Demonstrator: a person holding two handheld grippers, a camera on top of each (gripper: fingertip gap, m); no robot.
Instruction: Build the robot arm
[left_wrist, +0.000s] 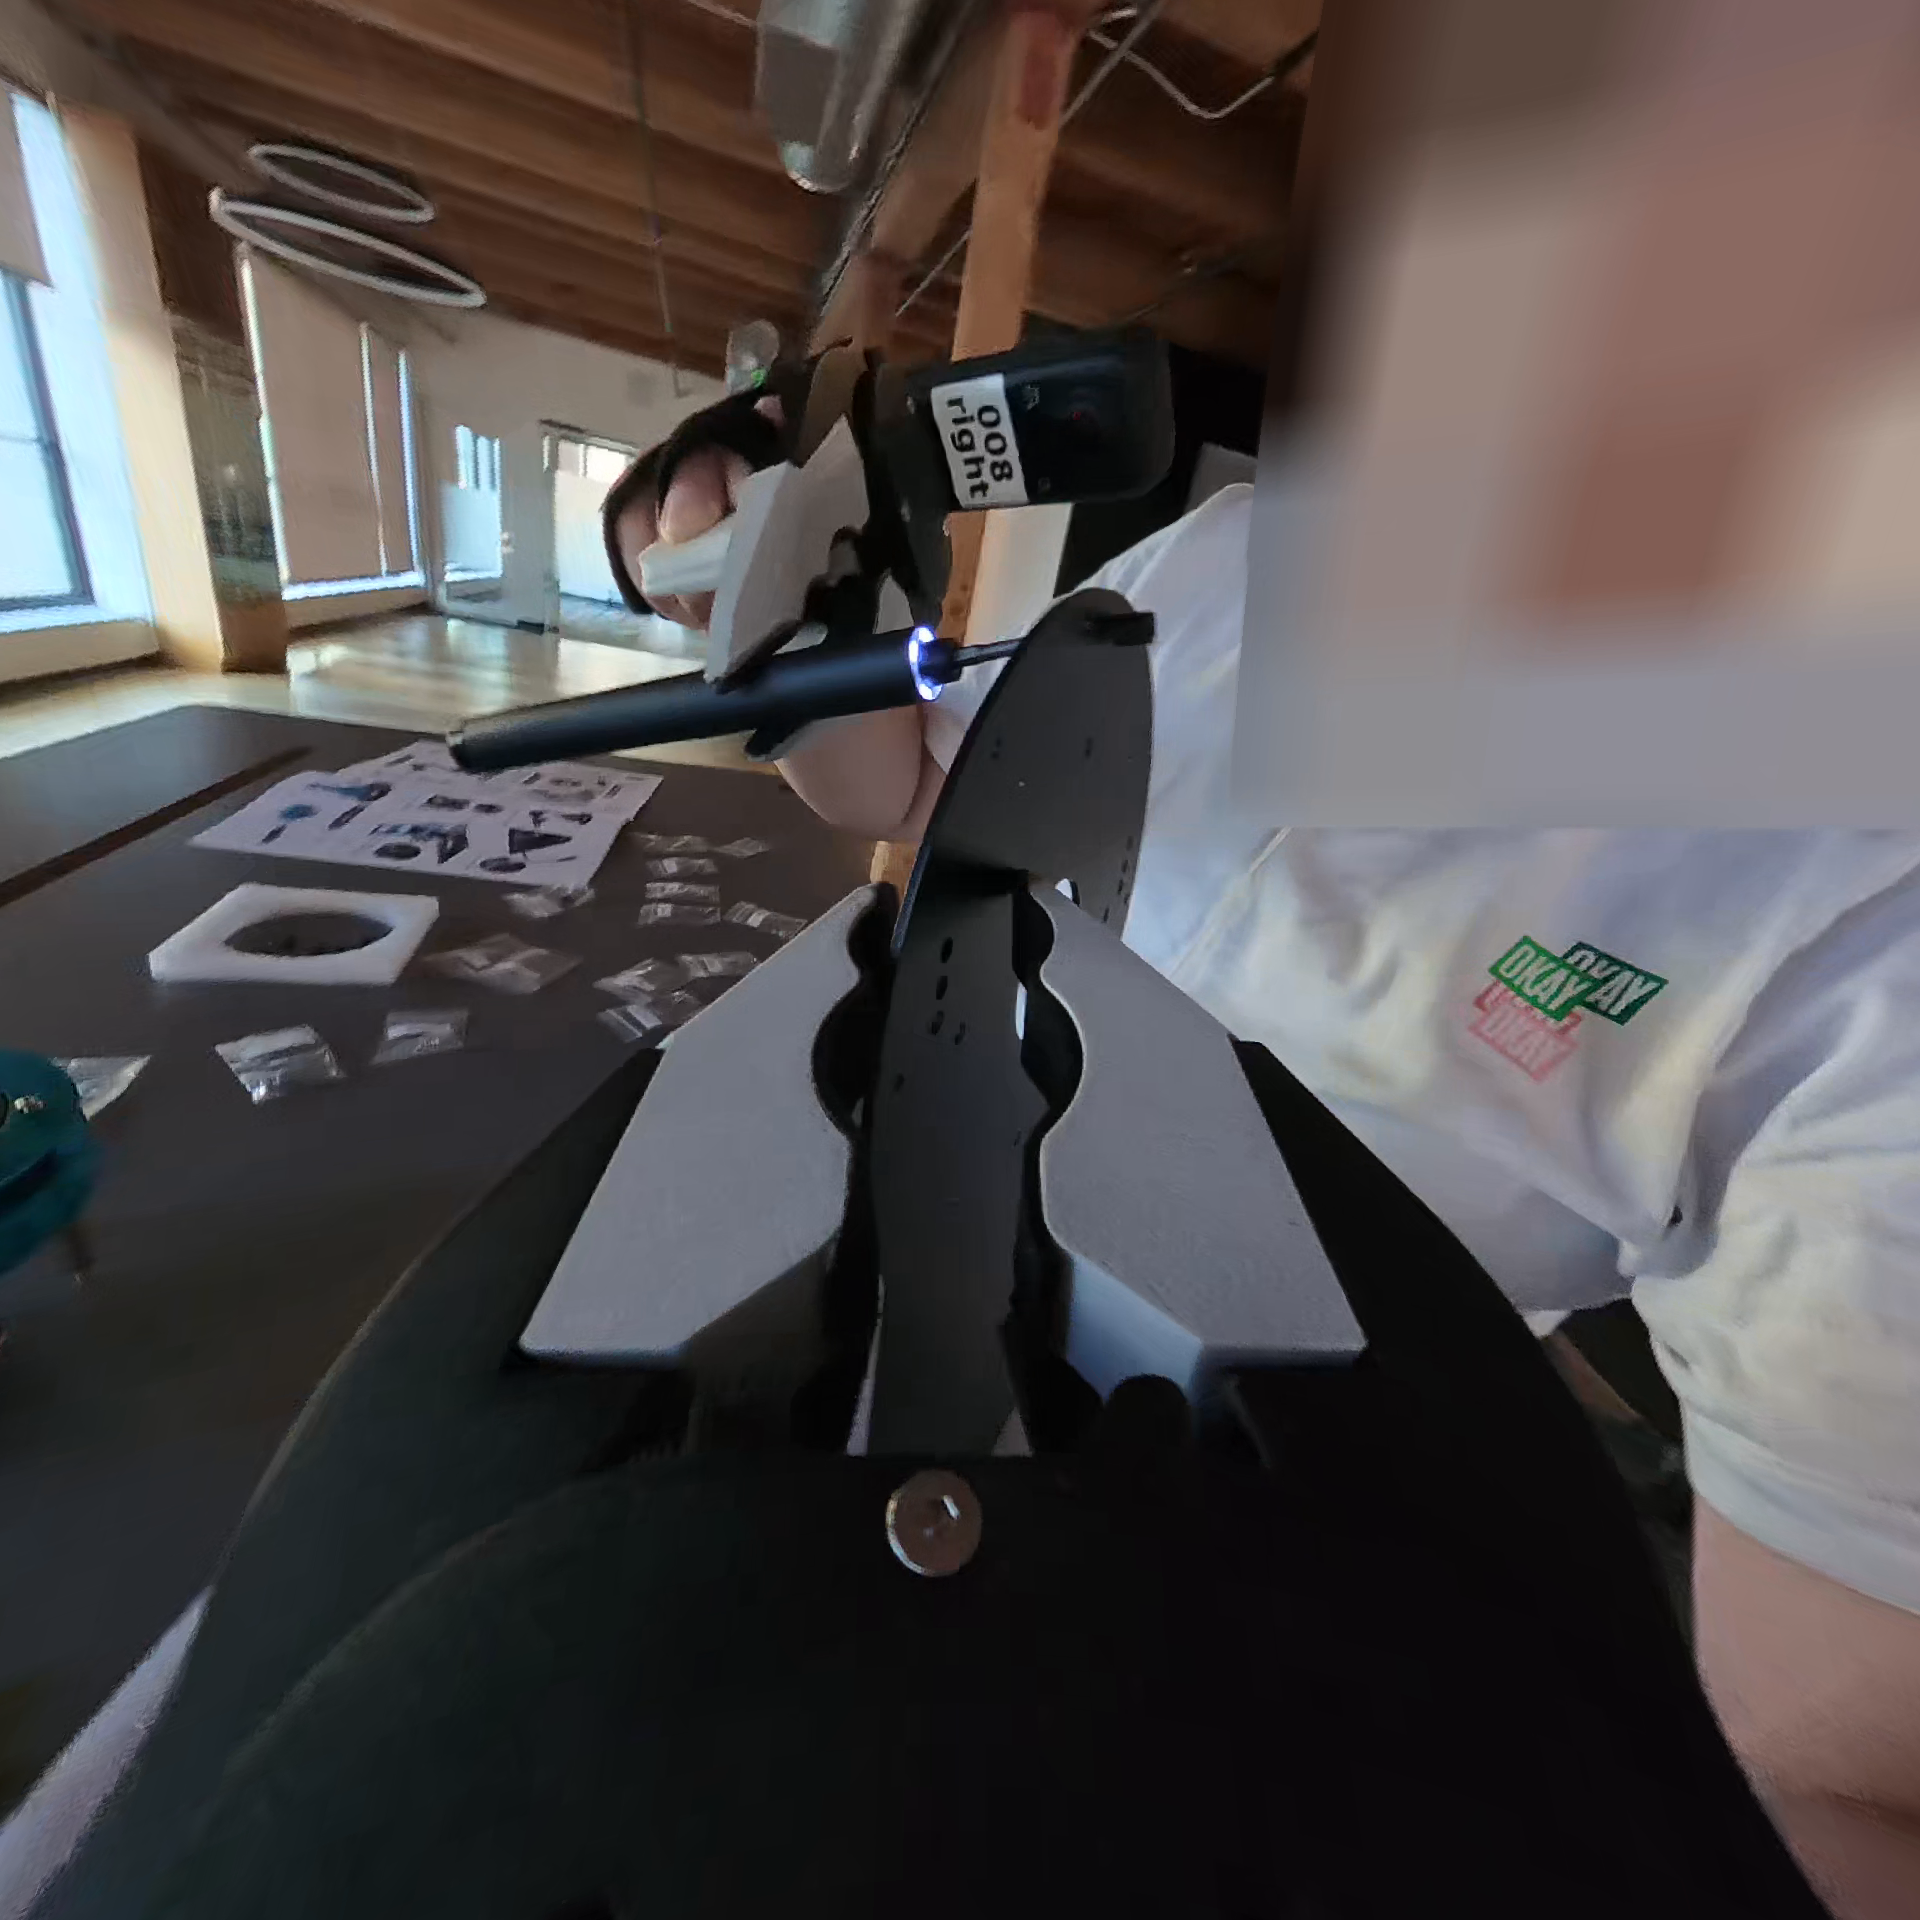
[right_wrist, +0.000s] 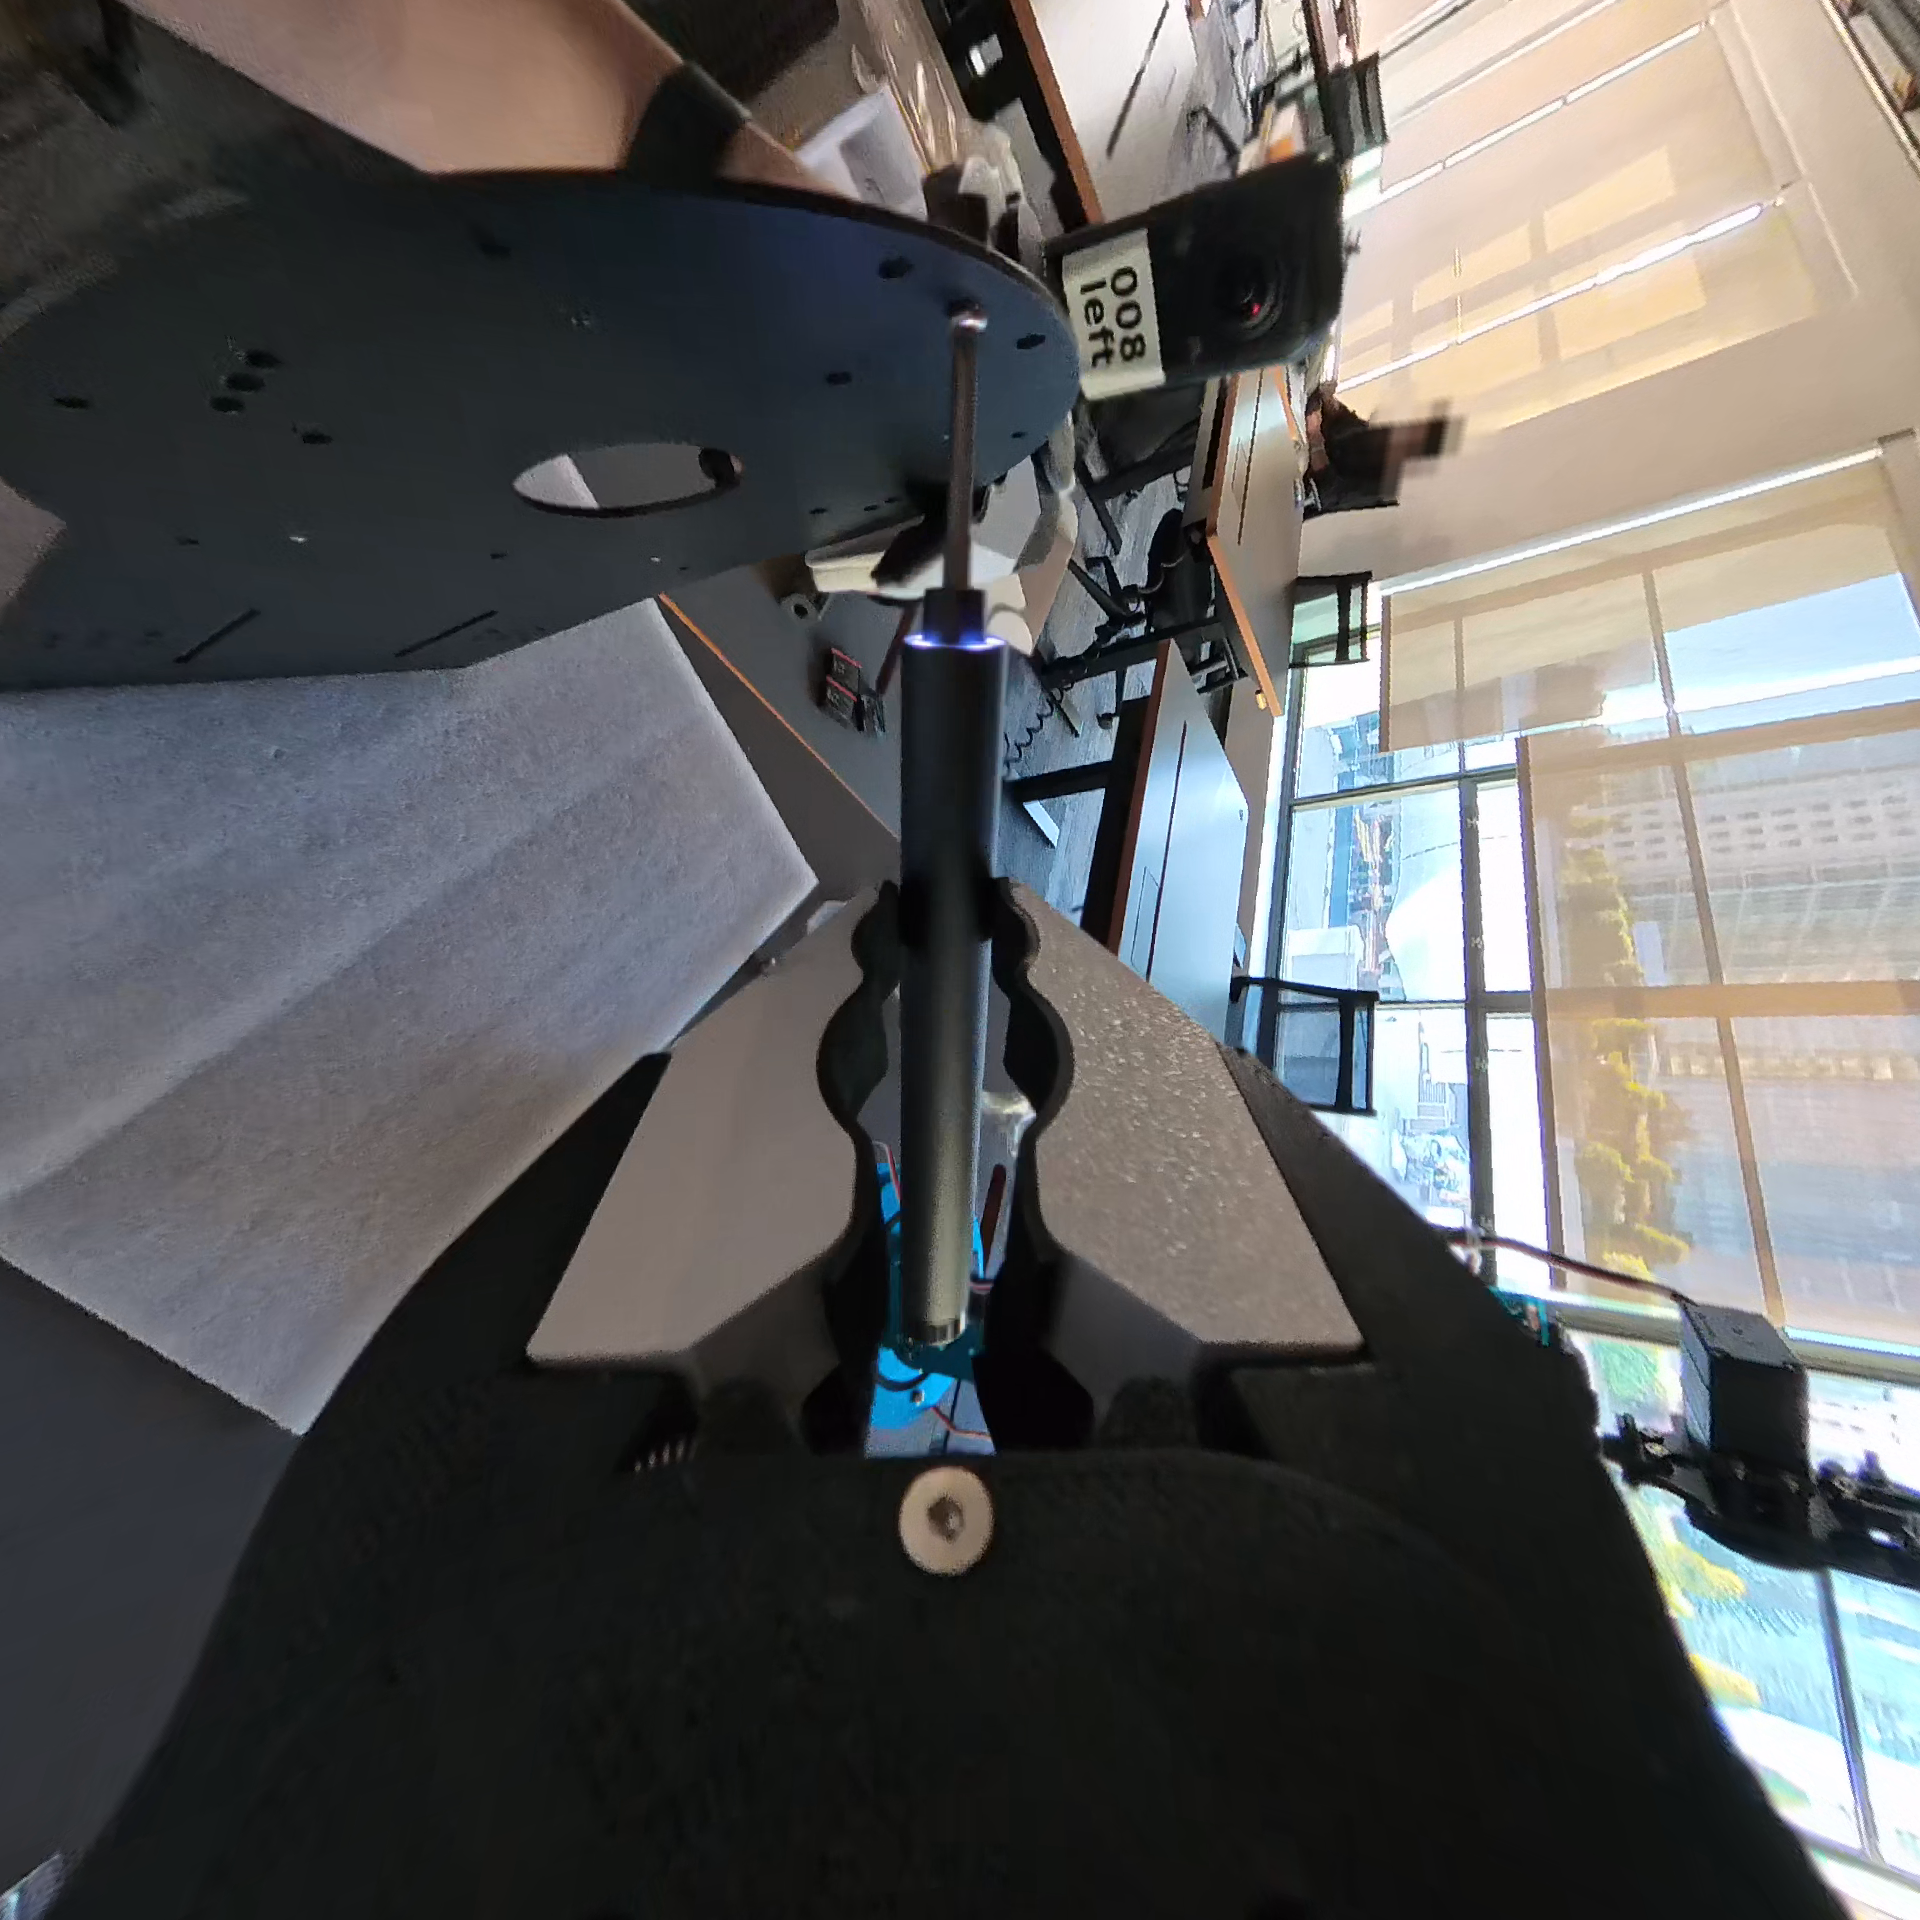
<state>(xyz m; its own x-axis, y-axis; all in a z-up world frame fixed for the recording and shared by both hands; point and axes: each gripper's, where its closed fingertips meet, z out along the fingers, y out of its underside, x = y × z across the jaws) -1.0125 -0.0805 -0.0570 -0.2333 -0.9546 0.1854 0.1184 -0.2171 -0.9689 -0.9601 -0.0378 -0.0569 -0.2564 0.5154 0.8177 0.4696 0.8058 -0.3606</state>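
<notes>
My left gripper (left_wrist: 961, 920) is shut on the edge of a black perforated plate (left_wrist: 1049, 769) and holds it up in the air, edge-on. My right gripper (right_wrist: 943, 902) is shut on a dark electric screwdriver (right_wrist: 943, 935) with a lit blue-white ring at its front. Its thin bit (right_wrist: 961, 457) touches a hole near the rim of the black plate (right_wrist: 416, 416). In the left wrist view the right gripper (left_wrist: 774, 681) holds the screwdriver (left_wrist: 707, 707) from the left, its bit meeting the plate's upper edge by a small black part (left_wrist: 1117, 625).
On the dark table (left_wrist: 156, 1195) lie a printed sheet (left_wrist: 426, 816), a white foam block with a round hole (left_wrist: 296, 933), several small clear bags (left_wrist: 665, 935) and a teal part (left_wrist: 36, 1153). A person in a white shirt (left_wrist: 1455, 1039) is close behind the plate.
</notes>
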